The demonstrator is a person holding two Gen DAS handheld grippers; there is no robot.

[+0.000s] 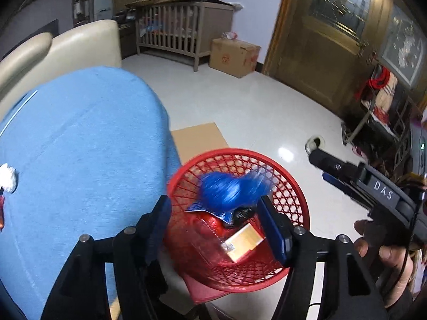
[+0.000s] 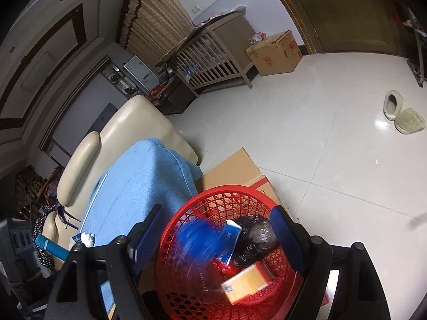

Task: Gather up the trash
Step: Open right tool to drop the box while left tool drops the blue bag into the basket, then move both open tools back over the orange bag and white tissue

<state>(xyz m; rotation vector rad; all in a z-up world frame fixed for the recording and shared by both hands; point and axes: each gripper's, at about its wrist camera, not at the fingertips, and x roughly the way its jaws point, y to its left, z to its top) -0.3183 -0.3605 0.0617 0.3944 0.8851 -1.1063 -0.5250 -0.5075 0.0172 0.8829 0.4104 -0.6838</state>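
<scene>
A red mesh basket (image 1: 291, 184) (image 2: 186, 210) stands on the floor beside the blue-covered table (image 1: 80, 146). A blurred blue wrapper (image 1: 229, 190) (image 2: 202, 240) is in mid-air over the basket, free of both grippers. In the basket lie a yellow-orange box (image 1: 244, 241) (image 2: 246, 280), red packaging (image 1: 202, 229) and a crumpled black bag (image 2: 256, 237). My left gripper (image 1: 216, 226) is open above the basket. My right gripper (image 2: 213, 237) is open above it too, and it shows in the left wrist view (image 1: 373, 186). A white crumpled tissue (image 1: 8, 177) (image 2: 87, 238) lies on the table.
Flat cardboard (image 1: 198, 140) (image 2: 234, 170) lies on the floor under the basket. A cream sofa (image 1: 80, 45) stands behind the table. A crib (image 1: 173, 29), a cardboard box (image 1: 234, 56) and slippers (image 2: 400, 112) are across the white tile floor.
</scene>
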